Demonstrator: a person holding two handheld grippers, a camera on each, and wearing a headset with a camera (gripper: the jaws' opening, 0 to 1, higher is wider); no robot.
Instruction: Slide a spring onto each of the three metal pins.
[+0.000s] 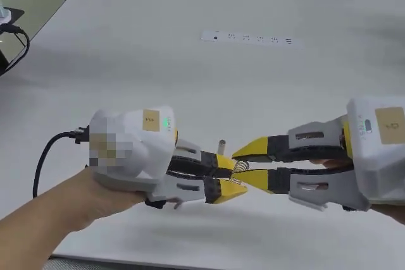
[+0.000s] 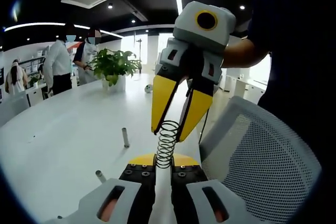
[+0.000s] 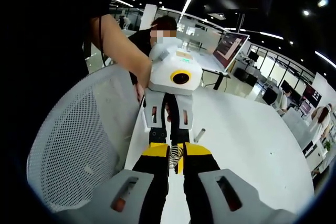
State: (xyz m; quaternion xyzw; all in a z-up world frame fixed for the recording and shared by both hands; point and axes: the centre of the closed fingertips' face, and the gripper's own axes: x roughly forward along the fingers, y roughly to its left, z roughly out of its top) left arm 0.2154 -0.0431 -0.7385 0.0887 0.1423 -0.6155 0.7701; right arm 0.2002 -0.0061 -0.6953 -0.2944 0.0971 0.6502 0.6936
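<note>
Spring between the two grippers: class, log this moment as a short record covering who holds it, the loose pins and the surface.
spring: coiled, bridging both grippers' tips
left gripper: jaws nearly together, spring's near end at their tips
right gripper: jaws closed on spring's other end
pin inside spring: cannot tell
upright pin: stands on table, bare
second pin: nearer left gripper, on table, bare
table: white
power strip: on table's far side

Left gripper point(image 1: 228, 178) and right gripper point(image 1: 236, 165) meet tip-to-tip at a spring point(image 1: 242, 167).
</note>
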